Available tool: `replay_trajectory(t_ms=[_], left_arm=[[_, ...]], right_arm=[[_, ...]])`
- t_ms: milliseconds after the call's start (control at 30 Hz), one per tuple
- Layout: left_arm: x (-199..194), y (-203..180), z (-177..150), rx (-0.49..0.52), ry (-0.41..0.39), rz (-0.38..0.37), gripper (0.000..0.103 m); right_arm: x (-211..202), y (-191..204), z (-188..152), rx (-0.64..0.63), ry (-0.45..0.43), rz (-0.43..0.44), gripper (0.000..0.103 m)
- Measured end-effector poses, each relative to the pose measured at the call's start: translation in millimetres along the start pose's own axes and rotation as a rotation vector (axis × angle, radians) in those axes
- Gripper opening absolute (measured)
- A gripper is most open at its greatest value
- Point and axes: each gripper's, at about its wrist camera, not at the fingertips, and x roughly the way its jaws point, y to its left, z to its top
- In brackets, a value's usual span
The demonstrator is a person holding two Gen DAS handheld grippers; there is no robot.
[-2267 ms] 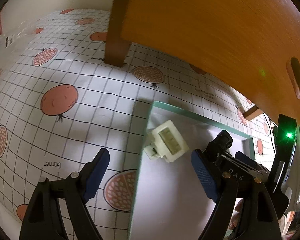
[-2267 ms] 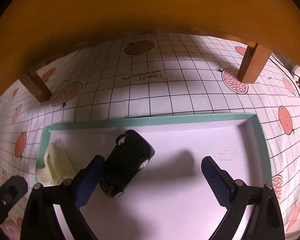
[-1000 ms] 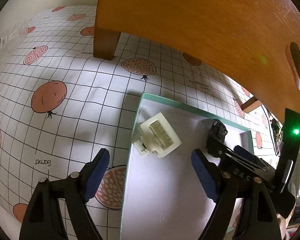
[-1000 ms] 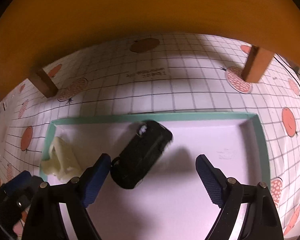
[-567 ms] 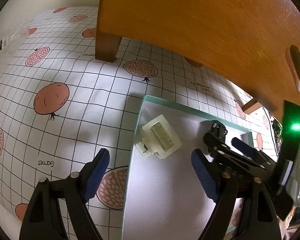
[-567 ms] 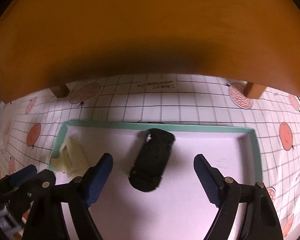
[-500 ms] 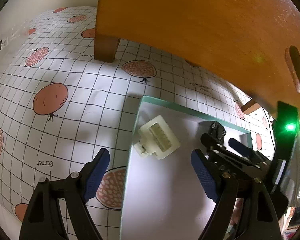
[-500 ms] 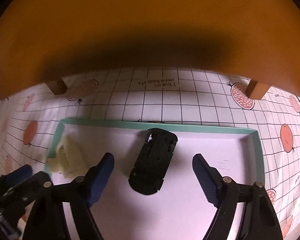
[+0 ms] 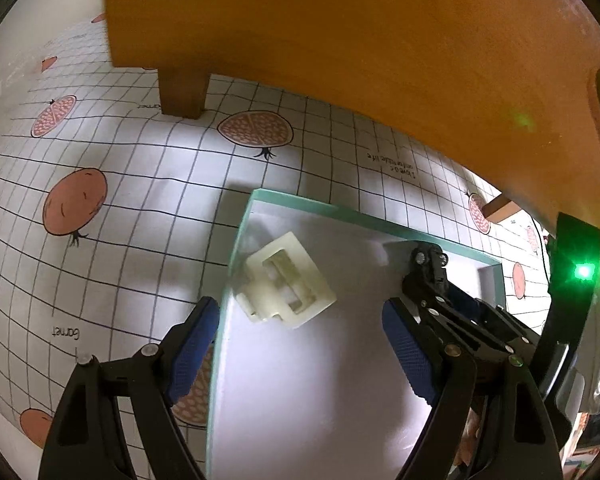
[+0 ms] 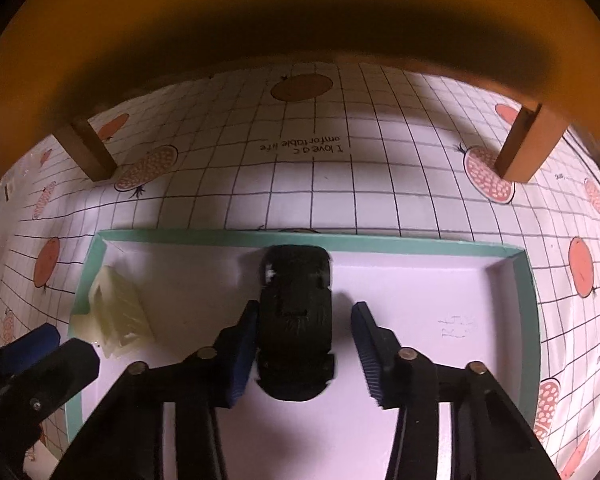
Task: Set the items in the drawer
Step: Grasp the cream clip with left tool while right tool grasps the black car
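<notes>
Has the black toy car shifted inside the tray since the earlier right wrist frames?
Yes. The black toy car has turned from diagonal to roughly square with the teal tray rim, its far end now touching that back wall.

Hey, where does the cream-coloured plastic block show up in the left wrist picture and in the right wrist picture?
Left wrist: the cream plastic block lies centre frame, in the drawer's far left corner, ahead of the open left tool.
Right wrist: the same block sits at the left edge, left of the black toy car.
Shared landmark: the teal drawer rim.
</notes>
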Motion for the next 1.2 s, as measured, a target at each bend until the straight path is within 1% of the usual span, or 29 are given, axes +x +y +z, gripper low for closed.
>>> replay_trajectory(t_ms=[33,133,167,200,333,467,533,667,800,967,1033,1067,1200], left_arm=[[1,-2,1,0.006,-0.002,0.009,0.084],[1,-6,3,0.009,-0.001,0.018,0.083],[2,-6,4,0.008,0.003,0.015,0.079],[3,-7,4,0.006,0.007,0.015,0.077],[8,-11,1,0.017,0.030,0.024,0.077],[20,-7,3,-0.016,0.057,0.038,0.077],[21,-10,5,-0.013,0.049,0.049,0.076],[30,-14,10,-0.018,0.061,0.070,0.074],[37,-17,12,-0.027,0.045,0.101,0.073],[42,-27,9,0.001,0.008,0.159,0.072],[41,-31,6,0.011,-0.009,0.188,0.063],[41,-32,5,0.015,-0.013,0.196,0.055],[39,-32,3,0.024,-0.012,0.200,0.053]], right_arm=[[0,-1,0,0.000,0.000,-0.002,0.038],[-1,-6,-2,0.004,0.004,0.004,0.036],[-2,-7,-3,0.006,0.005,0.003,0.036],[-4,-10,-5,0.008,0.007,0.004,0.036],[-7,-17,-10,0.028,0.014,0.020,0.036],[-8,-19,-10,0.037,0.020,0.032,0.036],[-8,-19,-11,0.038,0.021,0.038,0.036],[-9,-20,-11,0.045,0.022,0.048,0.036],[-9,-22,-12,0.054,0.021,0.058,0.036],[-9,-22,-12,0.058,0.018,0.062,0.036],[-9,-23,-12,0.061,0.018,0.065,0.036],[-9,-23,-12,0.061,0.017,0.065,0.036],[-9,-22,-12,0.055,0.018,0.063,0.036]])
